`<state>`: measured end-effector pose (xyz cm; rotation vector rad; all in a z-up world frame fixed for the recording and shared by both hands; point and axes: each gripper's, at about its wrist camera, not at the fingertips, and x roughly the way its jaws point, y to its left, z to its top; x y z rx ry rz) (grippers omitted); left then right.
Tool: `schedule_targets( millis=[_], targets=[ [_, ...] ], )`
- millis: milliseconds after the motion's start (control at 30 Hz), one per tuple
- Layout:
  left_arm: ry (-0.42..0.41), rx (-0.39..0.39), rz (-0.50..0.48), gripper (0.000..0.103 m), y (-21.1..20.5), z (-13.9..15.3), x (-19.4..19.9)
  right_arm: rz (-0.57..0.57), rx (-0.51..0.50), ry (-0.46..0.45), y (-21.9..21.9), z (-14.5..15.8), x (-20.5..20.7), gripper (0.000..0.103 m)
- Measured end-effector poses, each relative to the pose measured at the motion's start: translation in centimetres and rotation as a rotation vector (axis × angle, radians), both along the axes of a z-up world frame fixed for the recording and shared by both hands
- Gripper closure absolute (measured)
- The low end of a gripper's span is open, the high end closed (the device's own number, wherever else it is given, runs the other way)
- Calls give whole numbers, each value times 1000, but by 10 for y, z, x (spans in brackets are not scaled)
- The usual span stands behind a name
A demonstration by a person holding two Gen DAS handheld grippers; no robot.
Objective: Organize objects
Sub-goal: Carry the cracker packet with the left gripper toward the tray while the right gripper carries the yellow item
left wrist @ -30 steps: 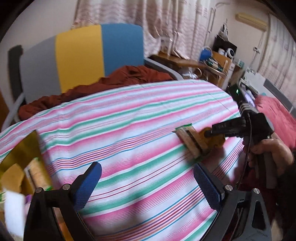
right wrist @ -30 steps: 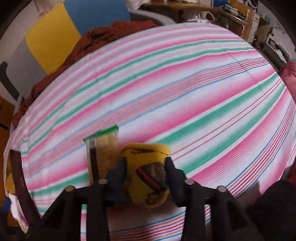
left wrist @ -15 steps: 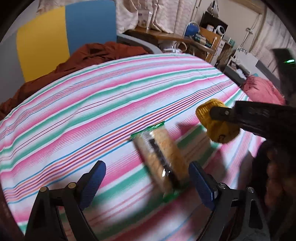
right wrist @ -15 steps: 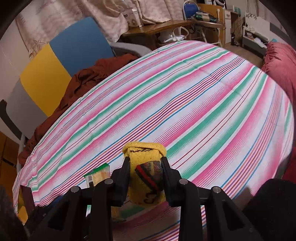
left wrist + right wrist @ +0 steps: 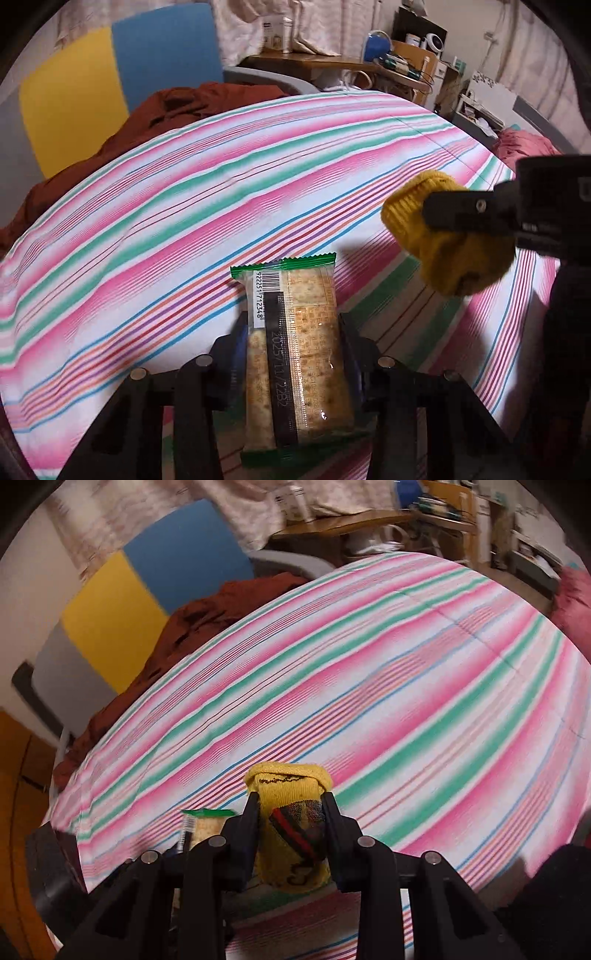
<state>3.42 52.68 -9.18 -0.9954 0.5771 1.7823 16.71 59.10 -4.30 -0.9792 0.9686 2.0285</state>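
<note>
Left gripper (image 5: 291, 332), seen from its own wrist camera, is clenched on a cracker packet (image 5: 295, 354): one black finger presses each long side of the clear wrapper, which has green serrated ends, a white barcode label and a dark printed strip down its middle. The packet's far end projects past the fingertips, over the striped cloth (image 5: 184, 206). Whether the packet touches the cloth cannot be told.

Right gripper (image 5: 290, 812), in its own view, grasps a rolled yellow sock (image 5: 291, 790) between its two fingers; the ribbed cuff rises beyond the fingertips, and a red, green and dark patch shows between the jaws. In the left wrist view the same sock (image 5: 447, 243) sits to the right of the packet, apart from it, and casts a shadow onto the cloth. In the right wrist view the packet's green end (image 5: 208, 814) appears just left of the sock.

Background: the pink, green, blue and white cloth covers a broad surface; a rust-brown blanket (image 5: 192, 107) lies at its far edge against a grey, yellow and blue panel (image 5: 122, 81). A cluttered wooden desk (image 5: 332, 62) stands beyond.
</note>
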Motion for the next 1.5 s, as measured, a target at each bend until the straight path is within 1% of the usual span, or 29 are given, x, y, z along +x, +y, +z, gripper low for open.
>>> schedule_targets(
  millis=[100,167,300,433,467,567,633,700,767,833,900,1000,1100,1200,1300,1433,1500],
  targets=[
    [14,1,43,58,-33,3,-8,77,-25,5,-5,-4,-13,72],
    [8,2,75,58,-50,5,-10,129,-25,5,-10,-4,-20,72],
    [30,41,141,58,-96,21,-20,217,-21,-5,-21,-5,-34,72],
    [70,95,184,58,-132,42,-19,253,-19,-12,-35,-2,-30,72],
    [78,105,193,58,-138,46,-19,254,-17,-20,-34,-5,-39,72],
    [93,143,224,58,-163,63,-19,266,-15,-40,-37,-5,-40,72],
    [107,161,242,58,-178,73,-18,276,-7,-60,-38,-5,-42,72],
    [117,171,256,58,-183,80,-19,291,0,-82,-40,-9,-48,72],
    [116,186,276,58,-193,87,-21,322,27,-112,-47,-9,-55,72],
    [118,199,302,58,-209,93,-23,356,58,-119,-55,-6,-61,72],
    [117,207,324,58,-224,97,-27,370,61,-112,-63,-2,-66,72],
    [118,223,372,58,-250,100,-34,414,51,-64,-84,10,-80,72],
    [119,240,431,58,-280,101,-45,496,63,-19,-117,24,-107,72],
    [109,255,513,58,-316,100,-60,608,73,34,-163,40,-142,72],
    [106,271,606,58,-355,98,-73,697,67,77,-200,49,-169,72],
    [84,274,704,58,-395,87,-85,828,51,116,-257,57,-210,72],
    [73,267,737,58,-409,78,-88,879,56,116,-282,56,-230,72]
  ],
)
